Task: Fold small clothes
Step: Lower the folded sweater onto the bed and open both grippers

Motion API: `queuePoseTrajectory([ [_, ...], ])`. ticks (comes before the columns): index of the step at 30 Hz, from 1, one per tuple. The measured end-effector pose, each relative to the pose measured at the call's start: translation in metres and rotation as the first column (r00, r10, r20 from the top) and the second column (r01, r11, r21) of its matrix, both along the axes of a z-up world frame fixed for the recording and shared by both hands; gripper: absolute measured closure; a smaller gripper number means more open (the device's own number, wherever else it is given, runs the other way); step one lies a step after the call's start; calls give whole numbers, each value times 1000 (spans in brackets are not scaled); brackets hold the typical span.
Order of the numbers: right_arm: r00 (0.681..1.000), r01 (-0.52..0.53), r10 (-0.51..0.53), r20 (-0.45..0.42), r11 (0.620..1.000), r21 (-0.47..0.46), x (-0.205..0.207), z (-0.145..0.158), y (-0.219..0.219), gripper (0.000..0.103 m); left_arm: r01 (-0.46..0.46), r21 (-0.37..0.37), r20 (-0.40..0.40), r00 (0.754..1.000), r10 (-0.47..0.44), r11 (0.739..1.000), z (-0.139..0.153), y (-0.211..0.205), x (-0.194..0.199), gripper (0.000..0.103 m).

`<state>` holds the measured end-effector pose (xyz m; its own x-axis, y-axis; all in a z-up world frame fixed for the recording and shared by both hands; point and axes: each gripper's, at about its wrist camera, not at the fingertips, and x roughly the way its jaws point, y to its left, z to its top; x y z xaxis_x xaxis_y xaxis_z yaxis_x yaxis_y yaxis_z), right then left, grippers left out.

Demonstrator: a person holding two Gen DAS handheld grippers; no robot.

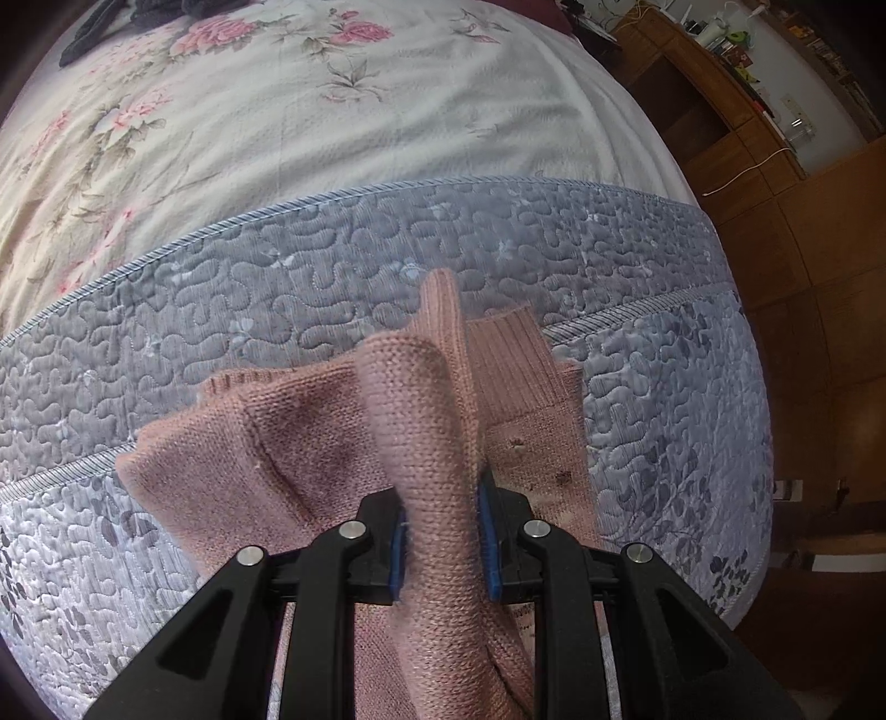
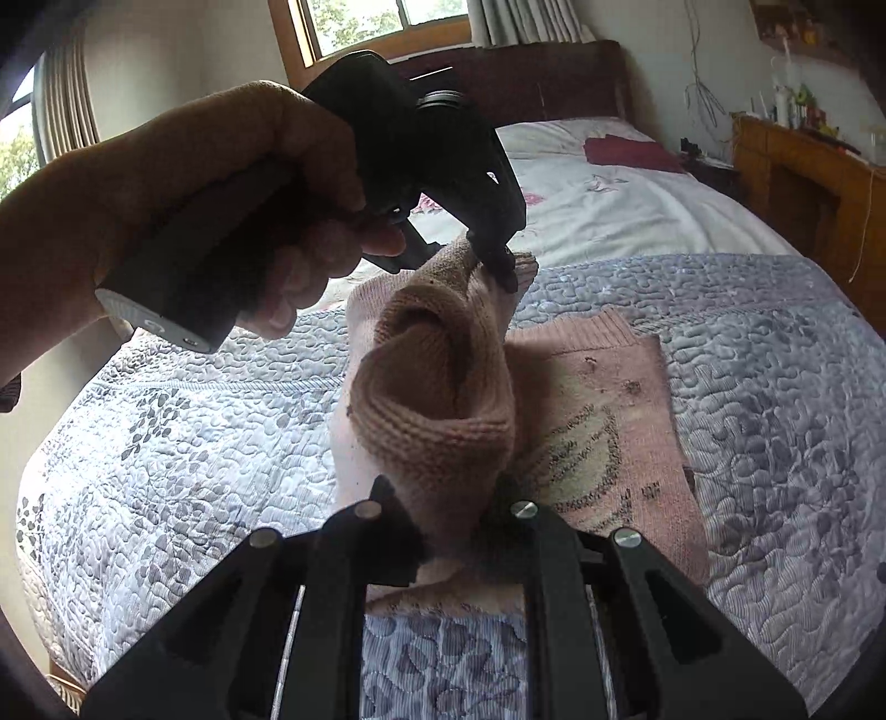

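Observation:
A small pink knitted sweater [image 2: 603,421] lies on the blue quilted mattress [image 2: 775,387], with a patterned front and ribbed hem. My left gripper [image 1: 440,531] is shut on a raised fold of the pink knitted sweater [image 1: 310,437], the knit pinched between its blue pads [image 1: 490,531]. My right gripper [image 2: 459,531] is shut on another part of the same lifted edge. From the right wrist, the left gripper [image 2: 498,266] shows held by a hand [image 2: 221,188], clamped on the far end of the fold, which sags as a loop between both grippers.
A floral sheet [image 1: 277,111] covers the bed beyond the quilted part. Dark clothes [image 1: 111,22] lie at its far end and a dark red garment [image 2: 631,152] near the headboard. Wooden furniture [image 1: 747,166] and a wooden floor stand at the bed's right side.

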<state>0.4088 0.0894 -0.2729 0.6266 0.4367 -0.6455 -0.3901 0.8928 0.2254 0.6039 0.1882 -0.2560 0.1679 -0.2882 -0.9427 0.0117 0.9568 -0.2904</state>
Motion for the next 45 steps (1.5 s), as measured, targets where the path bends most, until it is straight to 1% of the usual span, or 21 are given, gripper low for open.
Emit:
queuePoseTrajectory([
  [4, 1000, 29, -28, -14, 999, 23, 2, -7, -21, 92, 10, 21, 13, 1000, -10, 1000, -4, -23, 0, 82],
  [10, 996, 64, -58, -69, 994, 86, 8, -19, -53, 93, 2, 96, 18, 1000, -3, 995, -14, -53, 1, 82],
  [14, 988, 85, -61, -143, 982, 169, 13, -32, -74, 93, -14, 170, 19, 1000, 10, 985, -24, -72, -1, 82],
  [19, 983, 97, -60, -175, 972, 212, 14, -44, -93, 94, -20, 236, 43, 999, 10, 972, -33, -96, -3, 82],
  [21, 976, 98, -39, -216, 958, 271, 18, -52, -103, 94, -25, 270, 62, 998, 8, 963, -39, -104, -4, 81],
  [22, 971, 100, -29, -236, 950, 294, 21, -57, -108, 94, -32, 263, 75, 997, 12, 964, -41, -107, -5, 80],
  [23, 967, 107, -25, -255, 944, 313, 24, -61, -113, 94, -41, 235, 93, 995, 20, 971, -43, -107, -5, 75],
  [24, 961, 110, -17, -276, 938, 327, 28, -67, -118, 93, -52, 176, 115, 993, 32, 983, -45, -107, -7, 64],
  [25, 956, 112, -9, -295, 936, 333, 30, -71, -121, 93, -62, 91, 138, 989, 49, 994, -46, -103, -10, 56],
  [26, 950, 110, -1, -312, 937, 332, 33, -75, -123, 92, -76, -4, 167, 983, 75, 997, -48, -98, -14, 40],
  [27, 943, 103, 17, -331, 934, 341, 35, -79, -125, 92, -88, -91, 189, 976, 104, 992, -50, -92, -19, 30],
  [30, 923, 79, 93, -374, 904, 420, 41, -84, -134, 80, -135, -259, 212, 958, 193, 956, -50, -71, -33, 28],
  [32, 918, 72, 119, -378, 889, 453, 45, -81, -141, 56, -162, -361, 198, 949, 245, 918, -46, -50, -42, 27],
  [35, 893, 36, 196, -405, 866, 499, 56, -78, -139, 35, -176, -437, 207, 935, 289, 882, -31, -18, -60, 26],
  [37, 880, 9, 222, -420, 877, 481, 65, -76, -132, 33, -161, -452, 230, 929, 289, 877, -19, 0, -76, 25],
  [38, 876, -1, 230, -424, 881, 474, 70, -76, -129, 35, -154, -452, 242, 927, 287, 879, -14, 9, -85, 24],
  [39, 867, -11, 244, -434, 881, 473, 74, -77, -126, 41, -144, -453, 248, 928, 279, 880, -10, 16, -92, 24],
  [40, 862, -5, 244, -445, 881, 473, 79, -79, -128, 78, -131, -457, 247, 931, 268, 880, -7, 24, -101, 24],
  [41, 855, 18, 234, -463, 878, 477, 85, -82, -132, 89, -115, -467, 246, 936, 254, 877, -6, 31, -109, 24],
  [43, 836, 82, 191, -514, 884, 460, 91, -96, -146, 90, -78, -457, 258, 942, 216, 886, -7, 42, -126, 24],
  [45, 816, 67, 225, -532, 878, 474, 90, -108, -149, 90, -50, -461, 264, 946, 190, 886, -14, 51, -141, 23],
])
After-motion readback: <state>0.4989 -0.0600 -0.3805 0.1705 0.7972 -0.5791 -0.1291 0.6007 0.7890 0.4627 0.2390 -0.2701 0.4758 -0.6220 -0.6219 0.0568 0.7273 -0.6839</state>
